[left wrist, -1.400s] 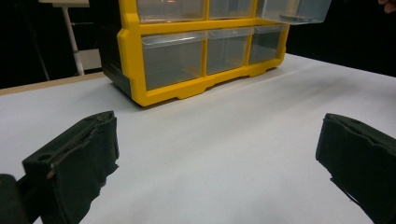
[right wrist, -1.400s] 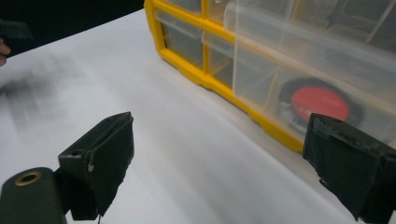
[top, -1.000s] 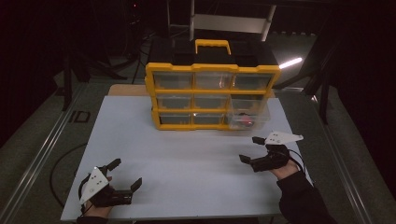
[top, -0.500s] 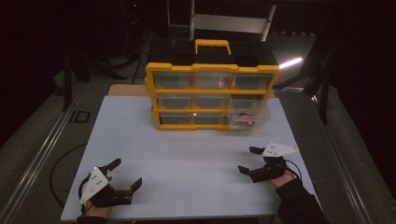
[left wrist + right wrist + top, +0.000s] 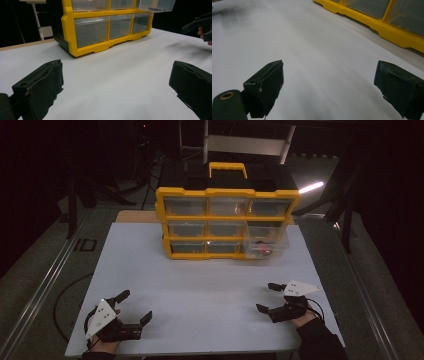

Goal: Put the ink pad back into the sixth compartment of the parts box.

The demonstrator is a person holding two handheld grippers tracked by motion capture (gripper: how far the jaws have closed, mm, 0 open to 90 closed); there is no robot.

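A yellow organizer (image 5: 227, 222) with clear drawers stands at the back of the white table (image 5: 200, 285). Its lower right drawer (image 5: 267, 241) is pulled out and holds a small red item (image 5: 264, 251). My left gripper (image 5: 133, 306) rests open near the front left corner, nothing between its jaws. My right gripper (image 5: 269, 296) sits open near the front right, also empty. In the left gripper view the organizer (image 5: 105, 27) stands ahead beyond my gripper (image 5: 117, 85), and the other gripper (image 5: 200, 25) is at the right edge. The right gripper view has my gripper (image 5: 332, 85) over bare table, with the organizer's yellow base (image 5: 384, 27) at upper right.
A black carry handle framed in yellow (image 5: 227, 169) tops the organizer. A metal frame (image 5: 245, 142) stands behind it in the dark. A cable (image 5: 65, 295) loops off the table's left side. The table's front edge lies just behind both hands.
My right gripper has drawn back from near the open drawer toward the front edge of the table. The left gripper has stayed in place.
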